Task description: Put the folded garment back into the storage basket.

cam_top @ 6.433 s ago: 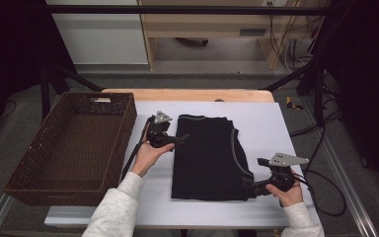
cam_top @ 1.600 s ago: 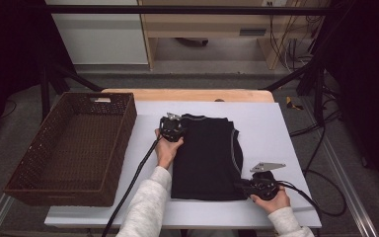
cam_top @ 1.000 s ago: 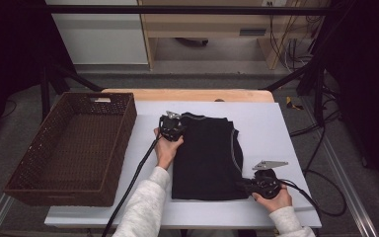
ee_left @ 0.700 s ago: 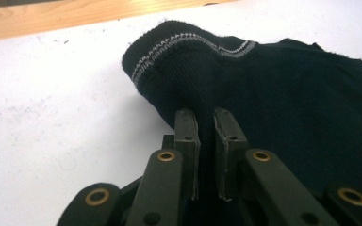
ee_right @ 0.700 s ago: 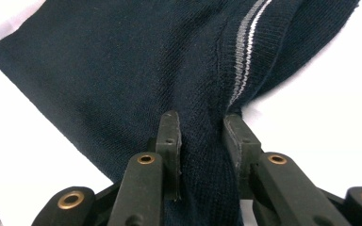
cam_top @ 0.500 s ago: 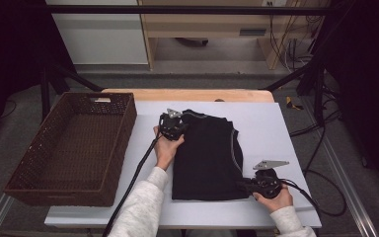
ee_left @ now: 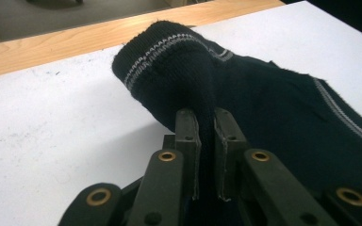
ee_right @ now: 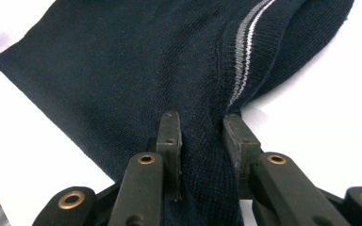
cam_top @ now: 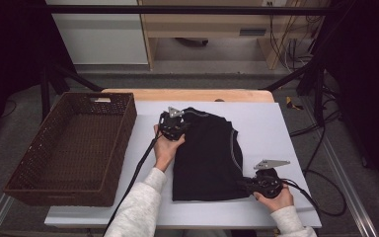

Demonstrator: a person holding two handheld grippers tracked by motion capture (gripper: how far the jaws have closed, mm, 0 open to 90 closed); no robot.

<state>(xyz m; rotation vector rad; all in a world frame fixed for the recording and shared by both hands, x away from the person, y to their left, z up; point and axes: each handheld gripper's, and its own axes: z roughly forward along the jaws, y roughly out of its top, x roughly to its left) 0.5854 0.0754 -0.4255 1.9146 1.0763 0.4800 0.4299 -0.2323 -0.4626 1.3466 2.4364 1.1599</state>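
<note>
Lengthwise: sweater (cam_top: 207, 158) (front-to-back) on table (cam_top: 276, 133)

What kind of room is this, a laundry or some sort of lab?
Most likely a lab or workshop set up for recording: a white table framed by black metal bars, loose cables trailing on the floor, and a handheld gripper clamping a dark knit garment.

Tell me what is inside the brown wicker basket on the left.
The basket holds nothing visible: the high view shows only its bare woven floor. The inner face of its near wall is hidden by the rim. The dark garment lies beside it on the table.
</note>
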